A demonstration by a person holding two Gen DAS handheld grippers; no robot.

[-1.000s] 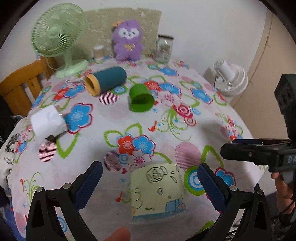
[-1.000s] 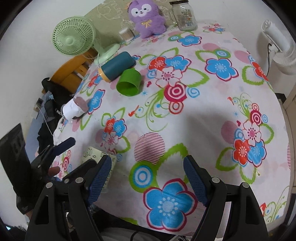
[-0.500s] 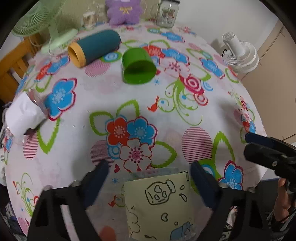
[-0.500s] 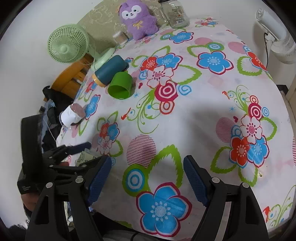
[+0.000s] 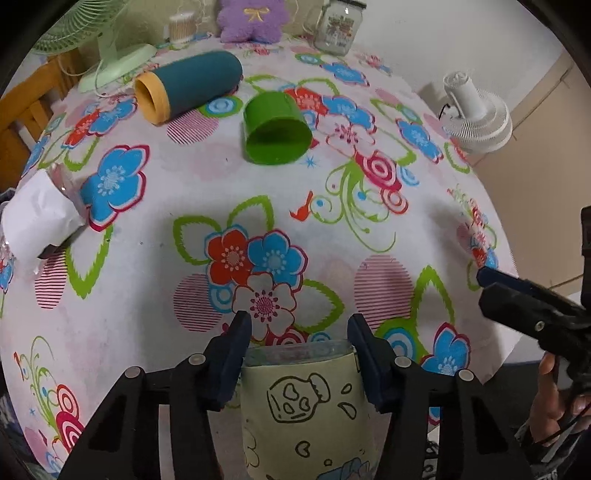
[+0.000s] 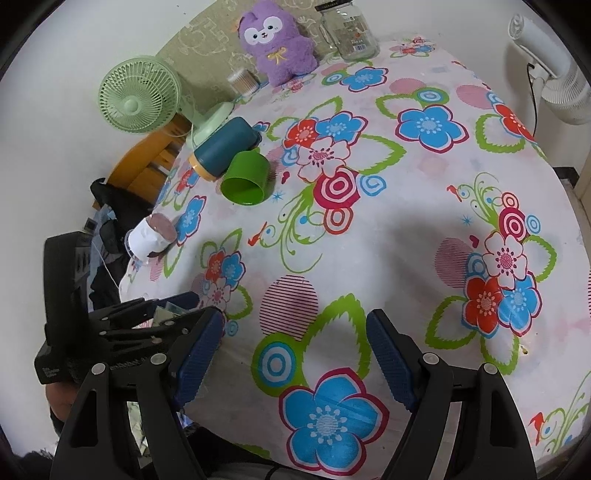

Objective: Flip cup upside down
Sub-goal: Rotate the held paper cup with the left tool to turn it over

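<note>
- In the left wrist view the left gripper (image 5: pixel 299 332) sits at bottom centre, its blue pads (image 5: pixel 236 354) pressed on either side of the cup (image 5: pixel 306 413).
- The cup is pale yellow with doodle drawings; its clear rim points up-frame, away from the camera, over the near edge of the table (image 5: pixel 155 295).
- Whether the cup touches the cloth cannot be told.
- The right gripper (image 6: pixel 295 354) fills the bottom of the right wrist view, jaws wide apart with nothing between them, above the flowered cloth.
- In that view the left gripper (image 6: pixel 162 314) shows at lower left, and only a sliver of the cup (image 6: pixel 162 314) peeks between its fingers.
- A green cup (image 5: pixel 275 129) lies on its side in the upper middle of the left view, mouth toward the camera.
- Just up-left of it lies a teal tube (image 5: pixel 186 86) with a yellow rim.
- A white wrapped glass (image 5: pixel 40 218) lies at the left edge.
- Along the top stand a green fan (image 6: pixel 138 98), a purple plush (image 6: pixel 275 40) and a jar (image 6: pixel 349 31).
</note>
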